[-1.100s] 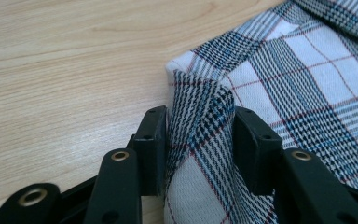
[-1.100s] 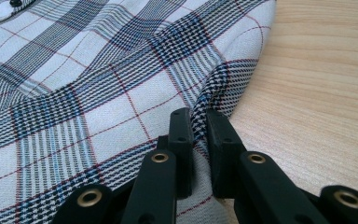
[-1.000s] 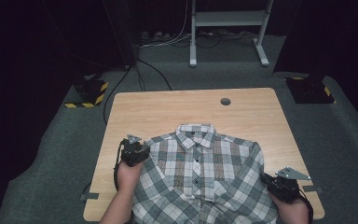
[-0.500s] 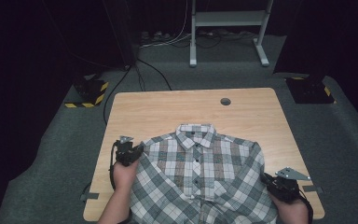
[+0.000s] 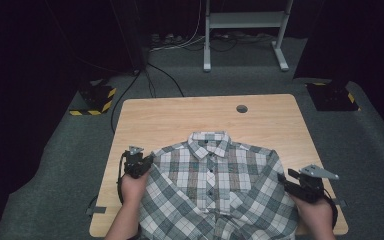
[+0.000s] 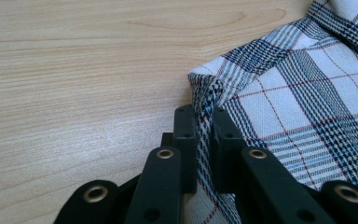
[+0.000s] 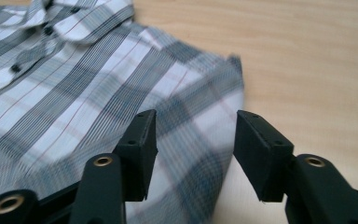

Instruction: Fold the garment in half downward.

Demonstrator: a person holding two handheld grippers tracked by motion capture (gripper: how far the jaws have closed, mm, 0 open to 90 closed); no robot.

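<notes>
A plaid shirt (image 5: 215, 190) is laid face up on the light wooden worktop (image 5: 180, 117), its collar (image 5: 209, 143) pointed toward the far edge and its button placket run down the middle. The lower part of the shirt is spread to the near edge of the worktop, between the person's two forearms.

The left tool (image 5: 139, 162) is seen at the shirt's left shoulder edge in the high view. In the left gripper view the left tool (image 6: 204, 140) is clenched on a raised fold of the plaid fabric, which is pinched between the two black jaws at the corner where the shirt (image 6: 298, 107) meets bare wood (image 6: 74, 84).

The right tool (image 5: 300, 184) is held at the shirt's right side in the high view, with a grey three-cornered plate (image 5: 319, 172) seen on top of it. In the right gripper view the right tool (image 7: 193, 149) is released: its jaws have just been opening and are stood apart, with the blurred edge of the shirt (image 7: 74, 79) seen between them but not pressed by either pad. Bare worktop (image 7: 317, 70) is seen beside that edge.

A small round grommet (image 5: 241, 108) is set in the worktop near its far edge, well apart from the collar.
</notes>
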